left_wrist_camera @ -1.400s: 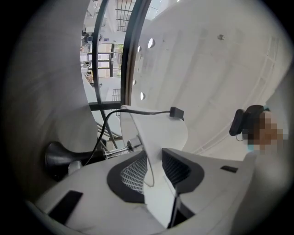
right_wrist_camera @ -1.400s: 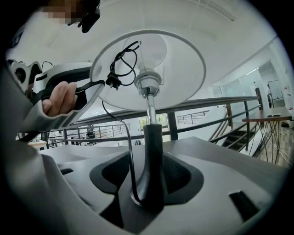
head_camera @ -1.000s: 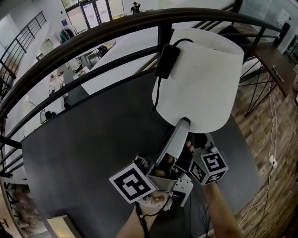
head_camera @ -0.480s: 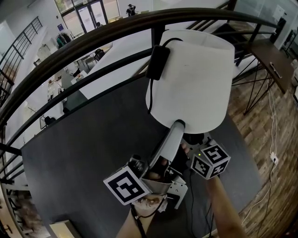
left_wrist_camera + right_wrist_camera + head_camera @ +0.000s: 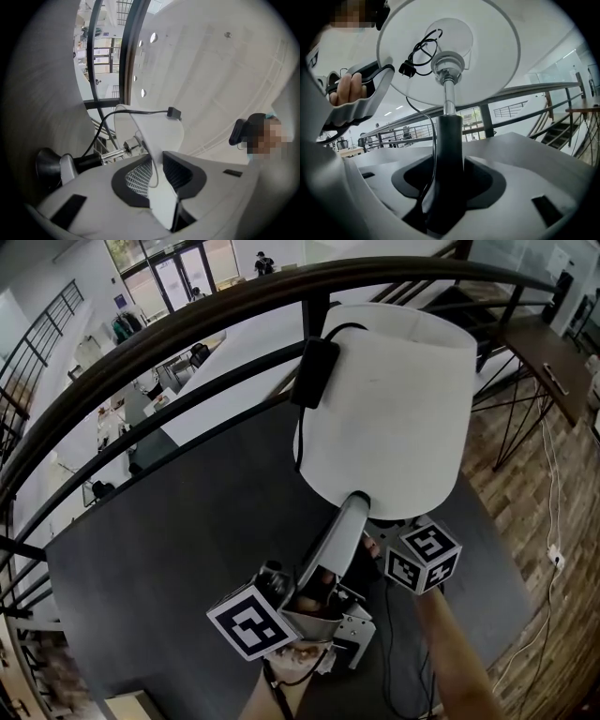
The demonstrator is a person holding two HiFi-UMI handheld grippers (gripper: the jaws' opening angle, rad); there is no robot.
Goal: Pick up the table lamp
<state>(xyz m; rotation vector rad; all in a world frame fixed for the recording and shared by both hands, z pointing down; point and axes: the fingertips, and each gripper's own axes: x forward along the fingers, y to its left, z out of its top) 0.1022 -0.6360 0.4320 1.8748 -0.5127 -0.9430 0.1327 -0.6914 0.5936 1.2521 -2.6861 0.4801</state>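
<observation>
The table lamp has a white shade (image 5: pixel 389 399), a chrome stem and a black lower stem (image 5: pixel 449 140). A black power adapter (image 5: pixel 314 373) and its cable hang against the shade. My left gripper (image 5: pixel 354 507) reaches up to the shade's lower rim (image 5: pixel 154 136). Its jaws have just been closing, and the thin rim is pinched between them (image 5: pixel 157 164). My right gripper (image 5: pixel 377 542) sits under the shade, mostly hidden by it, and is shut on the black stem (image 5: pixel 447 173). The lamp tilts over a dark grey table (image 5: pixel 187 521).
A dark curved railing (image 5: pixel 187 320) runs behind the table, with a lower floor seen beyond it. To the right are a wooden floor, a small dark side table (image 5: pixel 553 357) and loose cables (image 5: pixel 548 521). A cable trails down beside the right arm.
The lamp and both grippers have drifted slightly left in the head view, and the right gripper has shifted a little under the shade. Both grips look the same.
</observation>
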